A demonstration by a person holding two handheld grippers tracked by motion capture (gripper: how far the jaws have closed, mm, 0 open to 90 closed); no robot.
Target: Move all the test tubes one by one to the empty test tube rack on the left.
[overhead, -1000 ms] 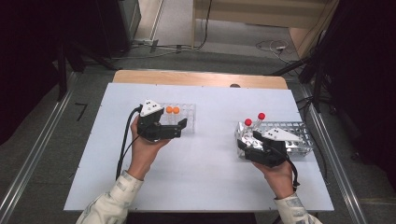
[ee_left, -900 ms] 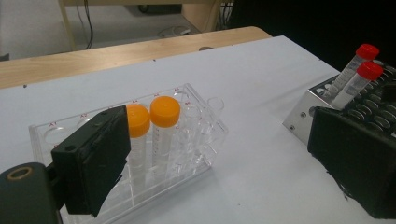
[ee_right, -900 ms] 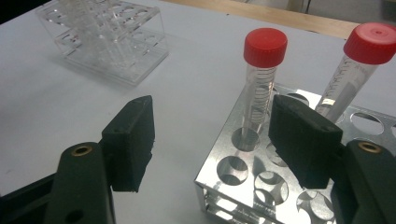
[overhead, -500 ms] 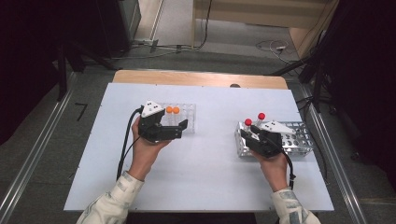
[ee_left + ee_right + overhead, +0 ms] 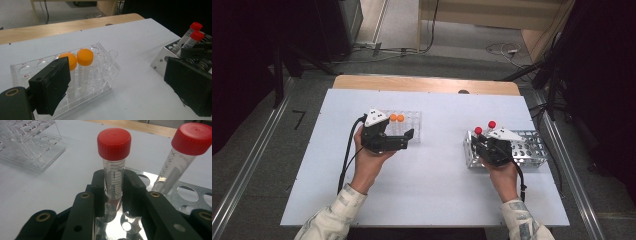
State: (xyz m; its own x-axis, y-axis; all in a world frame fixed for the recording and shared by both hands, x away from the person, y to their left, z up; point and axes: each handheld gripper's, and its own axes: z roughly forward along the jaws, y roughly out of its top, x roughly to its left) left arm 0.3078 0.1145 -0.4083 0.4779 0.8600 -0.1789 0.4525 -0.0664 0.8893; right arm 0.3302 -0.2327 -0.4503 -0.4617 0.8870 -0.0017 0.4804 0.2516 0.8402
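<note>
Two orange-capped tubes already stand side by side in the clear plastic rack at the left of the white surface, while two red-capped tubes remain in the metal rack at the right. The right gripper has just been closing its jaws, and they now clasp the nearer red-capped tube below its cap, the tube upright in its hole at the rack's left end. The other red-capped tube leans just beside it, untouched. The left gripper rests by the clear rack with jaws wide and nothing between them. Judging by this, the transfer looks about half done: the gripped tube needs lifting out, then its neighbour.
</note>
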